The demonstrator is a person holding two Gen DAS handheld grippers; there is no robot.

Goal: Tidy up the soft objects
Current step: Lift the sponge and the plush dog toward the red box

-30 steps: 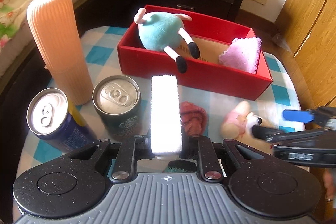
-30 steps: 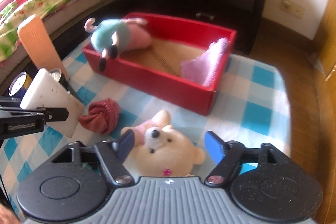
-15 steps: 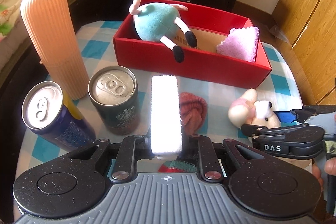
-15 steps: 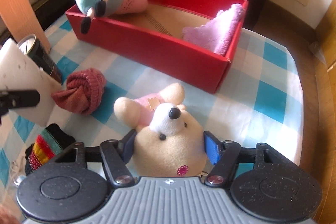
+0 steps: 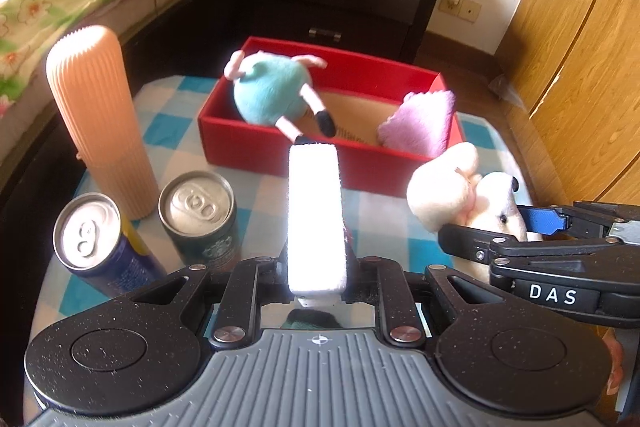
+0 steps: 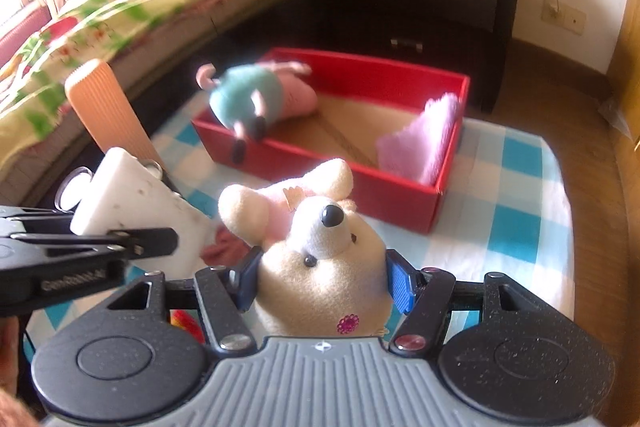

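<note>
Left wrist view
Left tongs [image 5: 316, 267]: clamped on a white sponge block [image 5: 315, 215], which stands out forward between the fingers.
Red box [image 5: 280, 155]: landmark, on the checked bench [image 5: 168, 123], beyond the block.
Teal plush [image 5: 272, 99]: at the box's left end, legs hanging over the near wall.
Pink cloth [image 5: 420, 123]: in the box's right end.
Cream bear [image 5: 460, 191]: in front of the box's right corner, held off the bench by the right tongs [image 5: 504, 227].
Two cans [image 5: 196, 211]: upright, left of the box's front.
Ribbed peach cylinder [image 5: 100, 119]: upright, left of the box.

Right wrist view
Right tongs [image 6: 324, 283]: closed narrowly on the cream bear [image 6: 320, 267], blue pads pressing both its sides.
Red box [image 6: 360, 183]: beyond the bear; teal plush [image 6: 248, 95] left end, pink cloth [image 6: 424, 139] right end.
Sponge block [image 6: 132, 195]: left of the box's front, in the left tongs [image 6: 160, 243].
Red knit bundle [image 6: 224, 247]: on the bench in front of the box, partly hidden.
</note>
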